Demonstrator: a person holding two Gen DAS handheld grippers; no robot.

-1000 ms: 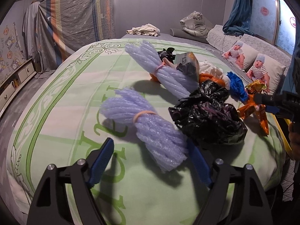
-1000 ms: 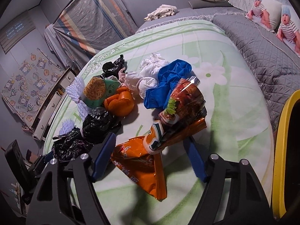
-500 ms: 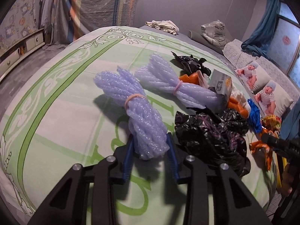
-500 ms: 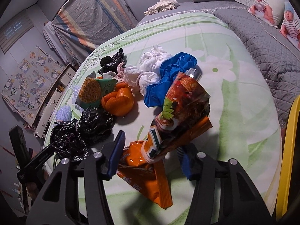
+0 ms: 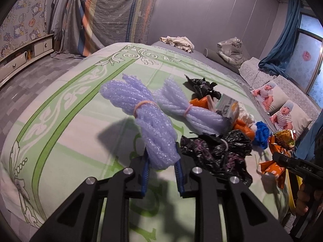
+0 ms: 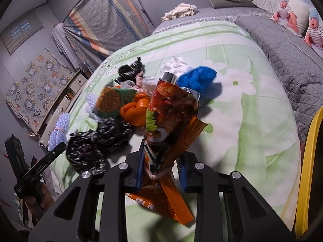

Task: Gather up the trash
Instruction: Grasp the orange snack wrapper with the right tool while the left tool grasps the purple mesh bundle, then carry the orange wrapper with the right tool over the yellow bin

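Both grippers have clamped foam bundle (image 5: 155,139), wrappers (image 6: 169,121).

- On the bedspread (image 5: 66,133), a foam-net bundle (image 5: 149,125) lies nearest the left wrist view, its near end between the left gripper (image 5: 162,166) pads.
- A second foam-net bundle (image 5: 187,111) lies just behind and right of it.
- A crumpled plastic bag (image 5: 216,151) sits right of the first bundle.
- Snack wrappers (image 6: 171,121) stand between the right gripper (image 6: 161,171) pads.
- Pillows (image 5: 282,111) lie far right.

Green floral bedspread (image 5: 66,121) carries foam-net bundles (image 5: 193,115), black bags (image 5: 214,153), orange wrappers (image 6: 177,201)
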